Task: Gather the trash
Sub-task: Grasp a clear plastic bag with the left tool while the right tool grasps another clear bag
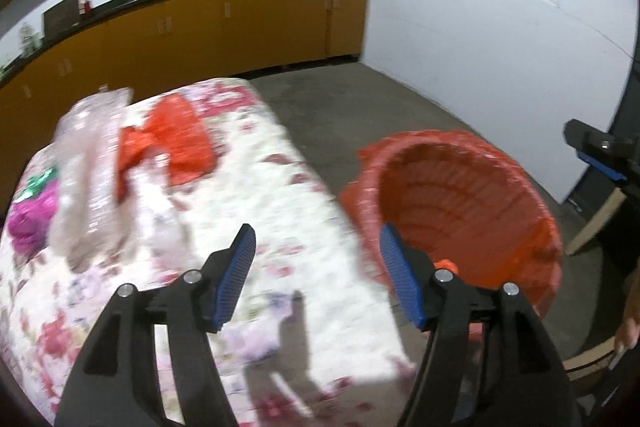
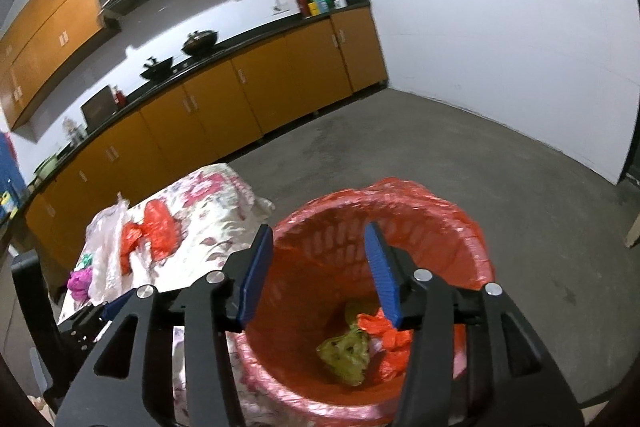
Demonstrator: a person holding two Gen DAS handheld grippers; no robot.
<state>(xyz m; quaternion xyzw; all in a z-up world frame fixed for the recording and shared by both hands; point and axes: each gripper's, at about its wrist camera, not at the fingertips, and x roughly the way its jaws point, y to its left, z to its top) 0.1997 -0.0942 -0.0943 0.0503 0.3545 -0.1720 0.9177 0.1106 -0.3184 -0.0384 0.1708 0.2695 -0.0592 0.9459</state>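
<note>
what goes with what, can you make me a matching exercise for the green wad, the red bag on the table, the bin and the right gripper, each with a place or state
Things:
1. green wad
2. red bag
3. bin
4. right gripper

Places or states:
A. on the floor beside the table
B. open, held above the bin
C. at the bottom of the bin
D. lying on the floral cloth

Pairs: 1-C, 2-D, 3-A, 4-B

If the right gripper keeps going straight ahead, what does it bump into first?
Probably the inside of the red-lined trash bin: the open right gripper points into its mouth, though depth is hard to judge.
</note>
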